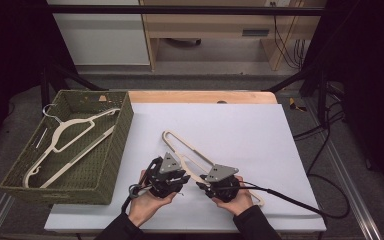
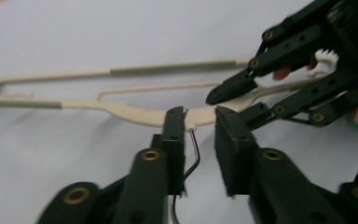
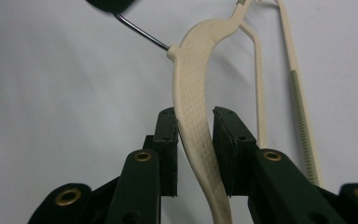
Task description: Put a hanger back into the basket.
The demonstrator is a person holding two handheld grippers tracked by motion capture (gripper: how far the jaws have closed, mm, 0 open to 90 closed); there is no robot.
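A cream plastic hanger [image 1: 185, 145] lies flat on the white sheet [image 1: 240, 130]. My left gripper [image 1: 181, 178] [image 2: 199, 116] is at the hanger's neck [image 2: 200, 117], where the thin metal hook [image 2: 196, 154] joins it. Its jaws stand apart with the neck and hook wire in the gap. My right gripper [image 1: 200, 184] [image 3: 195, 116] straddles the textured shoulder of the hanger [image 3: 191, 84]. Its pads [image 3: 168, 135] sit close on either side with thin gaps showing. In the left gripper view the right gripper [image 2: 233, 105] reaches in from the upper right.
A green woven basket [image 1: 70, 182] stands at the left edge of the table and holds another cream hanger [image 1: 70, 135]. Cables trail off the table's right side [image 1: 300, 202]. A wooden cabinet [image 1: 205, 30] stands beyond the far edge.
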